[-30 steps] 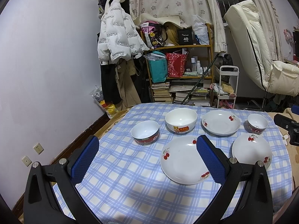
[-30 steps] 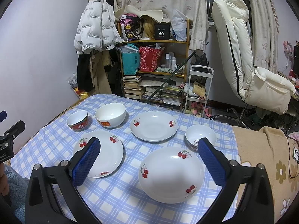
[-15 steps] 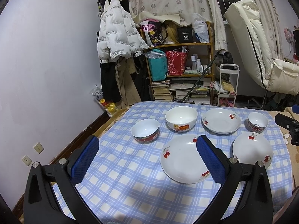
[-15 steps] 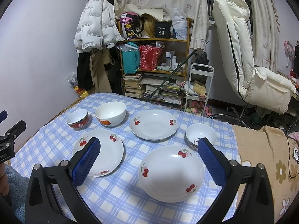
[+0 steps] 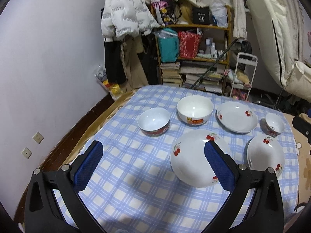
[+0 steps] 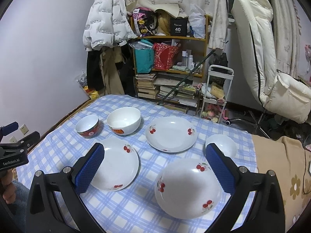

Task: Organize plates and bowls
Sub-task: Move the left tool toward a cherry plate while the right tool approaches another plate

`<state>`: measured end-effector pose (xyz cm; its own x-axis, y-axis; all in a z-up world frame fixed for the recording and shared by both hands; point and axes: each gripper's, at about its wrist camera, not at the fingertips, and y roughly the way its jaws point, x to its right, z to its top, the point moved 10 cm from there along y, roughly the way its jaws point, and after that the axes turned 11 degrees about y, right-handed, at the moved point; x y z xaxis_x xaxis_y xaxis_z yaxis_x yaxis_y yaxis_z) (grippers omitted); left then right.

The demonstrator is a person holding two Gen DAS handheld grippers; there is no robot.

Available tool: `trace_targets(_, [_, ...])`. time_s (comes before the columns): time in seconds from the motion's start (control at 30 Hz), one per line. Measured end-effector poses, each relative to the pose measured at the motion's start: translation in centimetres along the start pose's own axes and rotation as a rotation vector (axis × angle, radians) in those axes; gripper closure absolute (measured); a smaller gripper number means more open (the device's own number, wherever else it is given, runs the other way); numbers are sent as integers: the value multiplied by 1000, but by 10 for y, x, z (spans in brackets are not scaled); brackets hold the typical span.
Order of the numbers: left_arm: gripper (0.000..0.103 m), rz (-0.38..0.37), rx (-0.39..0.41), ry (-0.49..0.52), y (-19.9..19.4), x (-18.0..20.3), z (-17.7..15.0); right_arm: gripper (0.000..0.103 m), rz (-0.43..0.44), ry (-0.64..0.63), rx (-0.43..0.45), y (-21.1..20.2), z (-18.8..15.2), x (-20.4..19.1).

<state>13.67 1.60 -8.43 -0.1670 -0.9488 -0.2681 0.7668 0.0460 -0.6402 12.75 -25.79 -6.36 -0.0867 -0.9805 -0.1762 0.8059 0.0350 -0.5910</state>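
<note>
Three white cherry-print plates lie on the blue checked tablecloth [image 6: 147, 209]: a near-left plate [image 5: 192, 159] [image 6: 116, 165], a near-right plate [image 5: 265, 155] [image 6: 186, 188] and a far plate [image 5: 236, 119] [image 6: 171, 134]. A red-rimmed small bowl [image 5: 154, 124] [image 6: 87, 126], a large white bowl [image 5: 194, 109] [image 6: 124, 121] and another small bowl [image 5: 275, 125] [image 6: 223, 145] stand behind them. My left gripper [image 5: 153, 161] hangs open above the cloth, holding nothing. My right gripper [image 6: 155, 163] is open too, above the two near plates.
A cluttered wooden shelf [image 6: 171, 58] with books, a hanging white jacket [image 5: 124, 11] and a small white cart [image 6: 215, 89] stand beyond the table's far edge. A cream recliner [image 6: 272, 68] is at the right. A brown flowered cloth [image 6: 281, 165] covers the table's right side.
Both grippers have tilted slightly down toward the table; the dishes sit a little lower and larger in each view. No dish has moved.
</note>
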Motion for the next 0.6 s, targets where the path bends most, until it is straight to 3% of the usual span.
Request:
trace_targets(0.27, [1, -4, -67, 23, 23, -6, 12, 0, 8, 22, -10, 31, 23, -10])
trace_targets(0.6, [1, -19, -132, 49, 58, -3, 30, 0, 5, 55, -83, 79, 22, -17])
